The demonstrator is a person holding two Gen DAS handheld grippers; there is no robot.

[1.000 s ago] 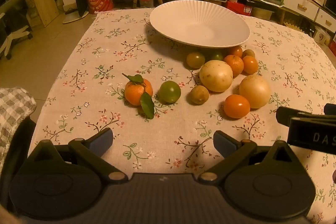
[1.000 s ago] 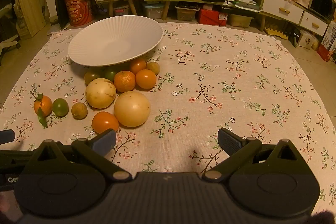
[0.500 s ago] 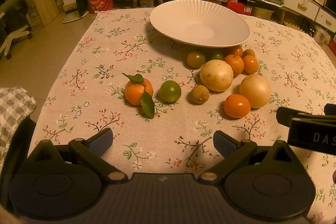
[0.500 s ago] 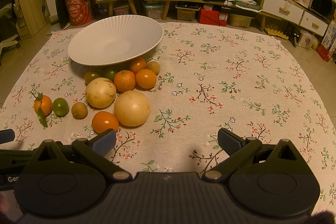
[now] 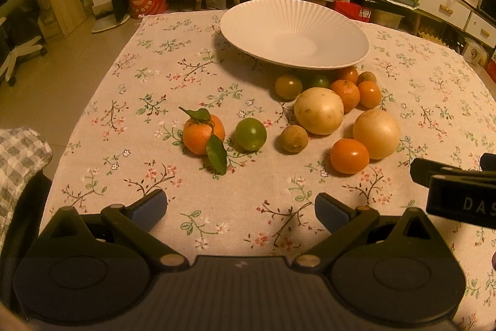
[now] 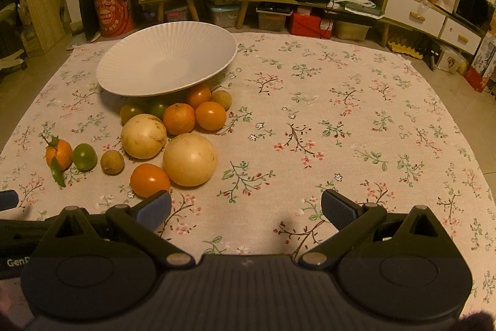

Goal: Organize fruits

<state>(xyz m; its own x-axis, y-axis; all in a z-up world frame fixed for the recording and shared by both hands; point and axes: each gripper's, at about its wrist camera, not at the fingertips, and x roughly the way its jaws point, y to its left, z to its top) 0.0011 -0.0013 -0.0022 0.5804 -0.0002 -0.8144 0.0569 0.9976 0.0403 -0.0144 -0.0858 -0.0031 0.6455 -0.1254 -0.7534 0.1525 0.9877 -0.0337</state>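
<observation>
Both tongs, left (image 5: 240,207) and right (image 6: 246,207), are released and empty near the table's near edge; fruits (image 5: 319,110) lie loose on the table before the empty plate (image 5: 294,36), ahead-right of the left, ahead-left of the right.

On the tablecloth (image 5: 148,101) the ribbed plate (image 5: 294,36) sits toward the far edge, with small fruits tucked just before and partly under its near rim. In front of those, two large round fruits (image 5: 319,110) lie side by side. Off to the left, a leafy mandarin (image 5: 203,134), then a lime (image 5: 250,134) beside it.
</observation>
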